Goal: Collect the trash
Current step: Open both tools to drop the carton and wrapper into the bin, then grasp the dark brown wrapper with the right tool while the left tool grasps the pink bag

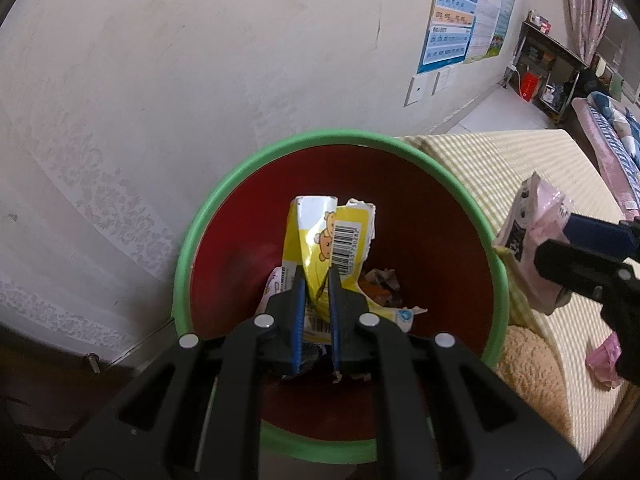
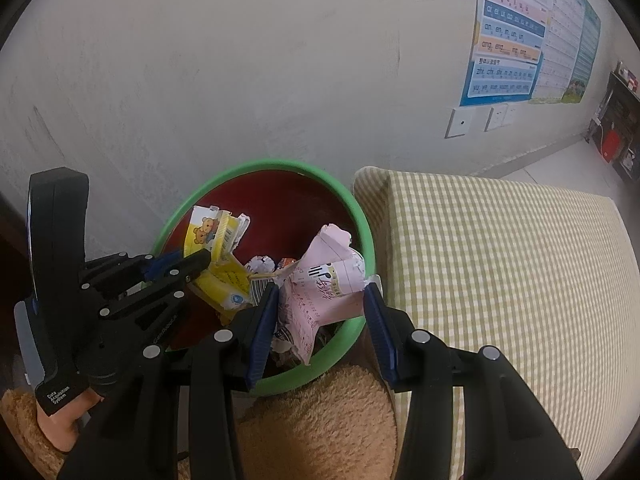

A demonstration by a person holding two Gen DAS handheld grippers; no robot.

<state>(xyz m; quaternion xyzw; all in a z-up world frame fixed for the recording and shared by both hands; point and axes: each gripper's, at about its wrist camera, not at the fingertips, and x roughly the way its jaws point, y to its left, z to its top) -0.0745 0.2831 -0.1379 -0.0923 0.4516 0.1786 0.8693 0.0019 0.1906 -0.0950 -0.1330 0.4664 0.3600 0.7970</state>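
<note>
A trash bin (image 1: 200, 216) with a green rim and red inside stands by the wall; it also shows in the right wrist view (image 2: 362, 216). My left gripper (image 1: 316, 274) is shut on a yellow bear-print wrapper (image 1: 320, 236), held over the bin's mouth; the gripper (image 2: 200, 262) and wrapper (image 2: 208, 232) also show in the right wrist view. My right gripper (image 2: 320, 292) is shut on a crumpled pink wrapper (image 2: 324, 284) above the bin's near rim. In the left wrist view that pink wrapper (image 1: 532, 236) hangs just right of the bin.
Other wrappers (image 2: 262, 266) lie in the bin. A green-checked mattress (image 2: 500, 280) lies right of the bin, with a pink scrap (image 1: 604, 356) on it. A tan plush sleeve (image 2: 320, 420) is below. A poster (image 2: 508, 32) hangs on the wall.
</note>
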